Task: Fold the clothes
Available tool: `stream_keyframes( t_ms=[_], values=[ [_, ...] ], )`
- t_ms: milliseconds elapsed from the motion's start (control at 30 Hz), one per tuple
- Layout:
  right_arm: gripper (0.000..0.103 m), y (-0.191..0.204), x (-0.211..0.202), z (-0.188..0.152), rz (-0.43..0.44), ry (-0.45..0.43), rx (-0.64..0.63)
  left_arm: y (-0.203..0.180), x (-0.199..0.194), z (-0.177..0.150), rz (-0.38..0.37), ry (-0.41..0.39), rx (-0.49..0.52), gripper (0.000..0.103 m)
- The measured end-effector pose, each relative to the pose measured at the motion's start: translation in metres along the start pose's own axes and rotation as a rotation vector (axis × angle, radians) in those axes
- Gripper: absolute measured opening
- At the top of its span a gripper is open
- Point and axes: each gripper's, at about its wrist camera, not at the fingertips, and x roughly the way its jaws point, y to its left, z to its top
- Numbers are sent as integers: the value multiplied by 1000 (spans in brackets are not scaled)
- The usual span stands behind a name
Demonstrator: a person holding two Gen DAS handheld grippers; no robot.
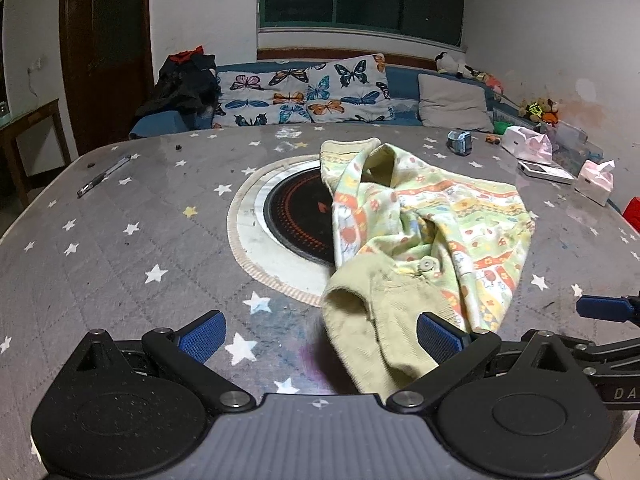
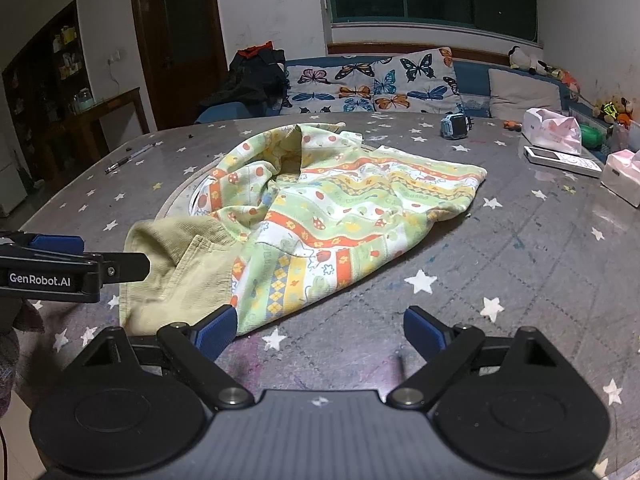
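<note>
A small child's garment [image 1: 440, 216] [image 2: 340, 204], pale green with orange and yellow print and plain yellow-green ribbed trim, lies crumpled on the grey star-patterned table [image 1: 120, 248]. It partly covers the round black hob [image 1: 296, 216] set in the tabletop. My left gripper [image 1: 320, 336] is open, low over the near edge, and the ribbed trim [image 1: 360, 320] lies between its fingers, close to the right pad. My right gripper [image 2: 320, 332] is open too, over mostly bare table. The garment's printed hem [image 2: 256, 312] ends right beside its left finger. The left gripper [image 2: 72, 264] shows at the left edge of the right wrist view, by the ribbed trim.
A pen [image 1: 104, 176] lies at the far left of the table. A blue watch [image 1: 460, 142], tissue packs [image 1: 524, 142] [image 1: 596, 180] and a flat white device [image 1: 544, 172] sit at the far right. A sofa with butterfly cushions [image 1: 304, 94] stands behind the table.
</note>
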Motion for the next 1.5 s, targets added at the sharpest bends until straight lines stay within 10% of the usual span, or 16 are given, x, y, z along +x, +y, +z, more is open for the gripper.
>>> stream_keyframes(
  t_ms=[1500],
  values=[
    [77,7,29,37,46,4,-35,-1,35,30,12,21,47,103]
  ],
)
